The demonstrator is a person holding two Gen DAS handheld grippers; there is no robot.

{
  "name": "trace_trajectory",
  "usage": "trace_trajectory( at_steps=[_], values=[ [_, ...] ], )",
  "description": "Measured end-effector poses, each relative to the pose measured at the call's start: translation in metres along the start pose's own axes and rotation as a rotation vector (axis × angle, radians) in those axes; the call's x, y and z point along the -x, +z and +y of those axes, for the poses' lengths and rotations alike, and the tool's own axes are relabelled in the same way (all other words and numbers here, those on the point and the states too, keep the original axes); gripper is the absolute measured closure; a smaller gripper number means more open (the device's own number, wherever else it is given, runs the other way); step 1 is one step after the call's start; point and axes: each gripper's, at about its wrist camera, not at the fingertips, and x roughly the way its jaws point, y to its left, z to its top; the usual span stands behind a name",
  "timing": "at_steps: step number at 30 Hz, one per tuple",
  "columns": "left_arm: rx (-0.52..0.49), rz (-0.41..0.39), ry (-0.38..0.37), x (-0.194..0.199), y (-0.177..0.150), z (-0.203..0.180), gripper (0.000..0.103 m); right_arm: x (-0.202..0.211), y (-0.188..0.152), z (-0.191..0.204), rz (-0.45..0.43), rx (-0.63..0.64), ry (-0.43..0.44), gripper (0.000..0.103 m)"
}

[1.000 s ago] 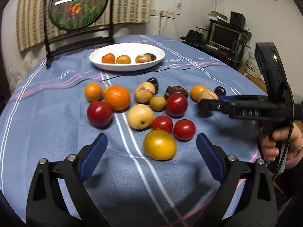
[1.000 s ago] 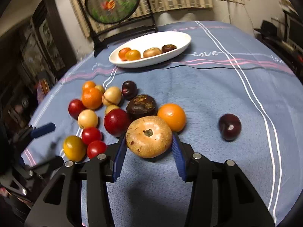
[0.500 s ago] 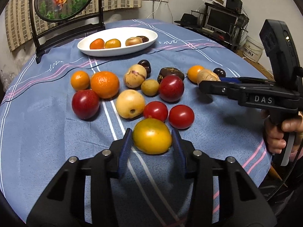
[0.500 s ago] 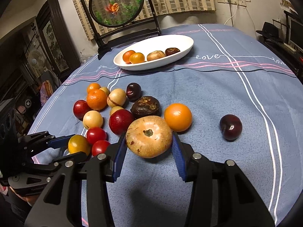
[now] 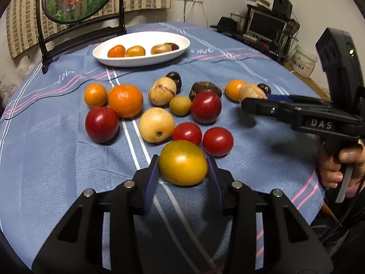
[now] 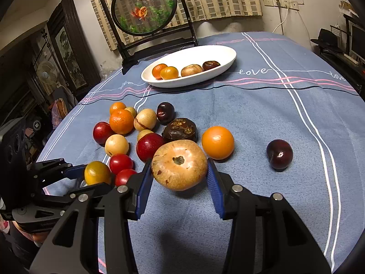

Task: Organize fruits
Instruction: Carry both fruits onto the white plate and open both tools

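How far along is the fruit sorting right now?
Early stage. Four fruits already lie in the white oval dish. In hand: the left hand-held gripper is shut on a yellow-green fruit, and the right hand-held gripper is shut on a tan flattened fruit; neither is clearly lifted. Left: about a dozen loose fruits on the blue tablecloth, including a dark plum lying apart.

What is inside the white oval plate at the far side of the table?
The white plate holds four fruits in a row: two orange ones, a tan one and a dark brown one. Nothing covers them.
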Motion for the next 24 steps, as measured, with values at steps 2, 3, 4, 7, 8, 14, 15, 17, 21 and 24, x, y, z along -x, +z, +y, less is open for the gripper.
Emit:
trace_trajectory(
  at_steps=[2, 3, 4, 7, 8, 14, 15, 17, 21, 24],
  values=[
    [0.007, -0.024, 0.000, 0.004, 0.000, 0.001, 0.061, 0.001, 0.000, 0.000, -0.004, 0.001, 0.002, 0.056],
    [0.011, -0.032, 0.001, 0.005, 0.000, 0.002, 0.061, 0.001, 0.000, 0.000, -0.009, 0.002, 0.003, 0.056],
    [0.015, -0.039, 0.001, 0.007, 0.000, 0.002, 0.061, 0.002, 0.000, 0.001, -0.015, 0.003, 0.005, 0.056],
    [0.030, -0.057, -0.016, 0.011, 0.001, 0.005, 0.061, 0.005, 0.000, 0.001, -0.025, 0.008, 0.016, 0.056],
    [0.036, -0.056, -0.023, 0.011, 0.001, 0.006, 0.061, 0.005, 0.000, 0.001, -0.024, 0.010, 0.018, 0.056],
    [0.049, -0.053, -0.071, 0.015, 0.020, 0.015, 0.061, 0.004, 0.014, 0.001, -0.021, 0.011, 0.034, 0.056],
    [0.044, -0.061, -0.079, 0.017, 0.031, 0.017, 0.061, 0.006, 0.025, 0.001, -0.036, 0.011, 0.042, 0.056],
    [0.046, -0.076, -0.093, 0.019, 0.053, 0.024, 0.061, 0.004, 0.048, 0.000, -0.056, 0.023, 0.042, 0.056],
    [0.070, -0.114, -0.057, 0.008, 0.119, 0.048, 0.061, -0.018, 0.099, -0.007, -0.077, 0.026, 0.005, 0.056],
    [0.108, -0.104, 0.002, -0.022, 0.168, 0.069, 0.061, -0.052, 0.137, -0.020, -0.071, 0.000, -0.041, 0.056]
  ],
)
